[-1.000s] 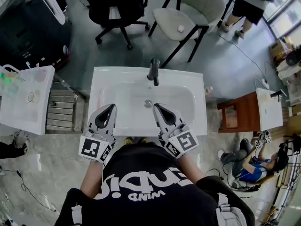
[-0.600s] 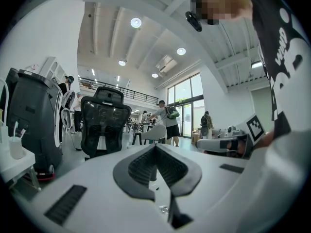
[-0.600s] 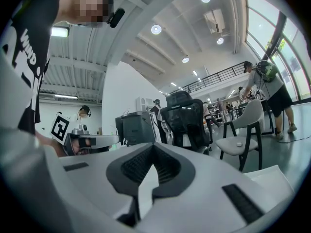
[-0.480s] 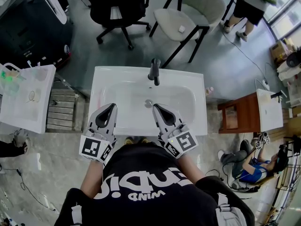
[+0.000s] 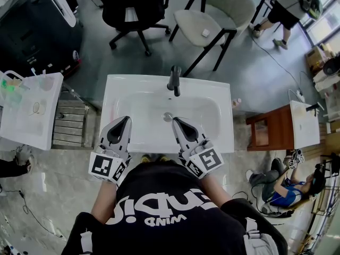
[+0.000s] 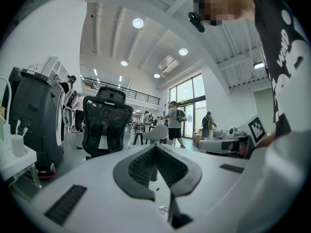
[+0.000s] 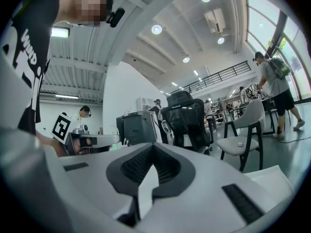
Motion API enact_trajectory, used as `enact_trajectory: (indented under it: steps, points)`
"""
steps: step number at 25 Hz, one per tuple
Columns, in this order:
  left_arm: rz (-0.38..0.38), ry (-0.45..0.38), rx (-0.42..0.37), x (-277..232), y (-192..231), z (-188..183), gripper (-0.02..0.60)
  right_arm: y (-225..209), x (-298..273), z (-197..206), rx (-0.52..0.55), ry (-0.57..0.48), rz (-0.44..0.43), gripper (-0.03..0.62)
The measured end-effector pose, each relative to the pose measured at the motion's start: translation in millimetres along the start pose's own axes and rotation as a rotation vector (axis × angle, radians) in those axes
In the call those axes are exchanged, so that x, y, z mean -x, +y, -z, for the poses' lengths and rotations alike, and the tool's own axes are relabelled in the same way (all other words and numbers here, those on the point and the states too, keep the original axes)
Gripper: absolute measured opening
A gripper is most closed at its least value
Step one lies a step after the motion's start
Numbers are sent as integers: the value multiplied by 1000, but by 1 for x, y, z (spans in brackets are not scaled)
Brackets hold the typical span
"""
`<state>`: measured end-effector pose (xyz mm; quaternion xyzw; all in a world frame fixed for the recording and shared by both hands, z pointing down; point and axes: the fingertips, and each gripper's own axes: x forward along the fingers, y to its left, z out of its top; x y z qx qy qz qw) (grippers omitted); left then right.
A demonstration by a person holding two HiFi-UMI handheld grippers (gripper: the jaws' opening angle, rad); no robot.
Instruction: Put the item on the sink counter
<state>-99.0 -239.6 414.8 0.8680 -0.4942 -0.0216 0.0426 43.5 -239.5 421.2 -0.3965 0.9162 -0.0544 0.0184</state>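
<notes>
2 tools are held level and side by side above the near edge of the white sink table [image 5: 227,122], their tips reaching over its basin [image 5: 143,102]. The left tool [image 5: 127,119] is pressed together: in the left gripper view its ribbed pads [image 6: 141,165] meet at the tip with nothing pinched between them. The right tool [image 5: 175,119] is pressed together in the same way, its pads [image 7: 138,165] closing at the tip on nothing. The left tool's tip is placed over the near left part of the basin, and the right tool's tip just beside the drain [image 5: 168,117]. Whether either tip touches the basin cannot be told.

A black faucet [image 5: 173,81] stands at the middle of the table's far edge. Beyond that edge, on the floor, a black office chair [image 5: 133,7] and a grey chair [image 5: 210,15] are seen, with a small white object [image 5: 204,32] lying on the grey seat. Another white table [image 5: 18,132] stands off the left edge.

Which thing is the task's item cannot be told from these views, and neither tool carries it.
</notes>
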Motion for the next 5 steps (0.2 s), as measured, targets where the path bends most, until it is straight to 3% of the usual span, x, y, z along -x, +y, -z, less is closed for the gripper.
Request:
enact_trajectory:
  steps: [5]
  points:
    - [1,-3,-4,-2,0,0,20,-3,1,2,-2,1,2,18]
